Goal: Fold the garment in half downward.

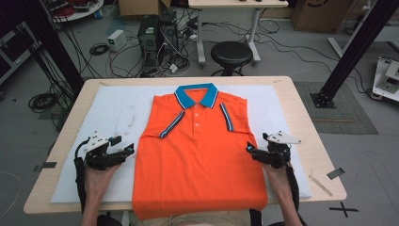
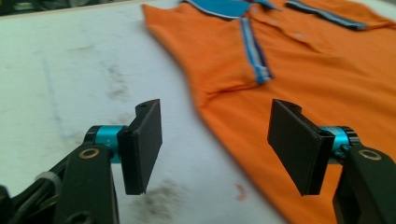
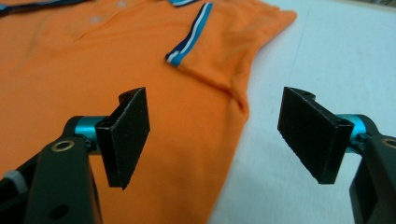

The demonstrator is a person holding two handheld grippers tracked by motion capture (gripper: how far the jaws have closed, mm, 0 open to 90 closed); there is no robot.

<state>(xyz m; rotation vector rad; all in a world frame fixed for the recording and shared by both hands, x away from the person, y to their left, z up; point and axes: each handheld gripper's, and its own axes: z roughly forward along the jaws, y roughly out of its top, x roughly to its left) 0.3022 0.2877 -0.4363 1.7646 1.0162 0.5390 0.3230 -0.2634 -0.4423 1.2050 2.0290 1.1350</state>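
While an orange polo shirt [image 1: 197, 150] lies flat, collar away from the person, on a smudged white mat [image 1: 115, 113] covering the wooden desk [image 1: 306, 141], the left tongs [image 1: 128, 151] and right tongs [image 1: 250, 149] hover released at its two side edges. Beyond stand a black stool [image 1: 231, 54], computer towers [image 1: 157, 35] and tangled cables [image 1: 117, 59] on grey floor.

The orange polo shirt's [image 1: 197, 155] hem hangs past the table's [image 1: 306, 141] near edge, its folded-in sleeves hide their ends underneath, and the placket buttons [image 3: 95, 19] blur in the right gripper view.
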